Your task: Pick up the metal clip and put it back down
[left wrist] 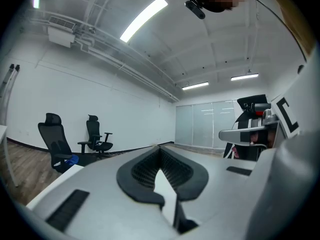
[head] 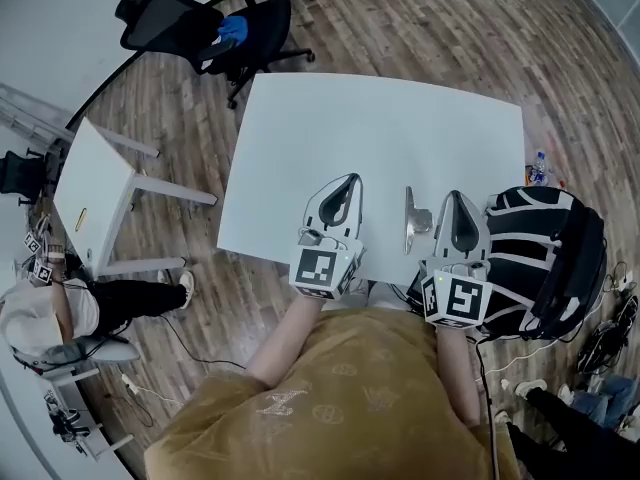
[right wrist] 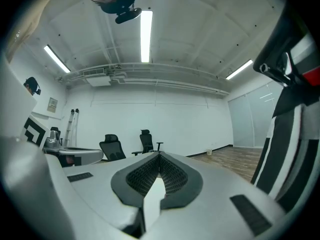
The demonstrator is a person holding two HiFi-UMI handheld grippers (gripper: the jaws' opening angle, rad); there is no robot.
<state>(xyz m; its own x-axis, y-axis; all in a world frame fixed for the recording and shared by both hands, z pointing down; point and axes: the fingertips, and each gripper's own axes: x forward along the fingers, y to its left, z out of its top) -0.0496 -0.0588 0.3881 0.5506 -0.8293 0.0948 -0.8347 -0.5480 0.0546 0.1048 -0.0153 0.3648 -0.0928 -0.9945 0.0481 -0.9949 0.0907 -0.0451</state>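
The metal clip (head: 414, 220) lies on the white table (head: 380, 128) near its front edge, between my two grippers and closer to the right one. My left gripper (head: 351, 179) hovers to the clip's left with its jaws shut and nothing between them; its tips (left wrist: 160, 147) meet against the room behind. The right gripper (head: 456, 196) is just right of the clip, likewise shut and empty, its tips (right wrist: 159, 155) touching. Both point level, away from me. Neither touches the clip.
A black-and-white backpack (head: 548, 253) sits at the table's right front corner. Black office chairs (head: 200, 28) stand beyond the far left corner, also visible as chairs (left wrist: 55, 139) and chairs (right wrist: 114, 146). A small white side table (head: 95, 193) and a seated person (head: 60, 318) are at the left.
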